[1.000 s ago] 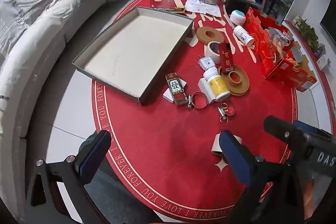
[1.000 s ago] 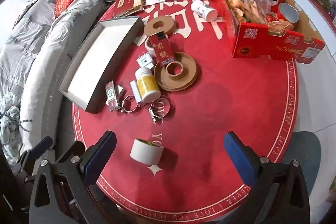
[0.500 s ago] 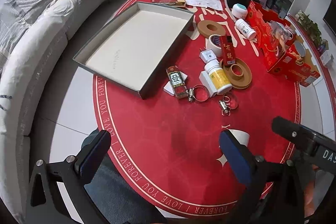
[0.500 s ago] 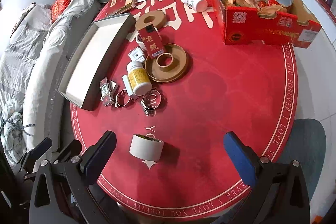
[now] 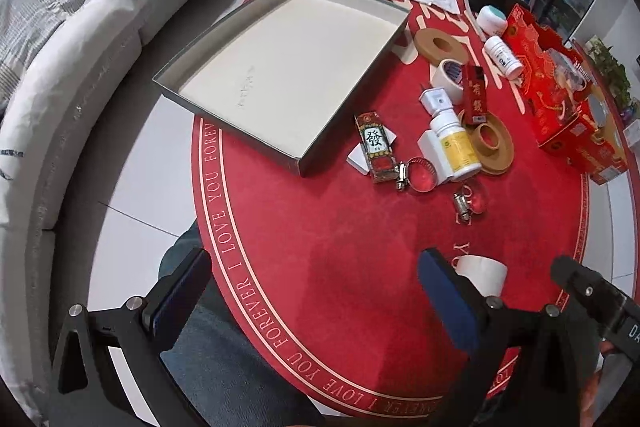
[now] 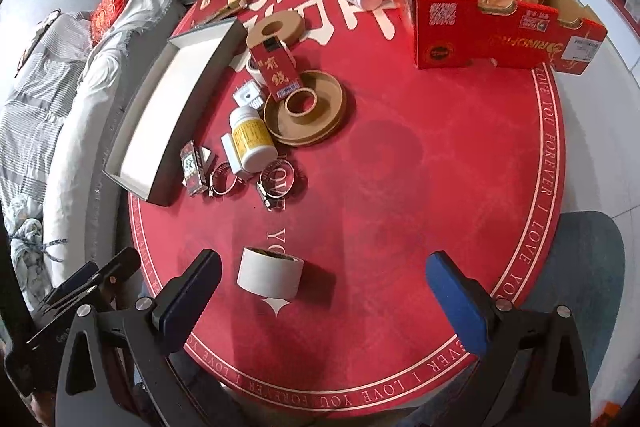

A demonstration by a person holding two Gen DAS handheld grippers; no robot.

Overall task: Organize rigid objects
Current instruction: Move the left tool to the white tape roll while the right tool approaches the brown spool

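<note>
The approach step is being carried out: the right gripper (image 6: 320, 295), spread wide and empty, is being lined up on the tape roll (image 6: 270, 275). The left gripper (image 5: 316, 299), likewise wide and empty, is being held idle. Next, lowering and closing are judged required, then transfer to the tray (image 5: 236, 15).

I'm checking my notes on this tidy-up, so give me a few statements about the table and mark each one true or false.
1. The grey tray holds nothing. True.
2. The yellow-label bottle stands upright. False: it lies on its side.
3. Both grippers are shut. False: the left gripper and right gripper are open and hold nothing.
4. The white tape roll lies nearest the right gripper, apart from the other things. True.
5. The red box is empty. False: it holds packets and a can.
</note>
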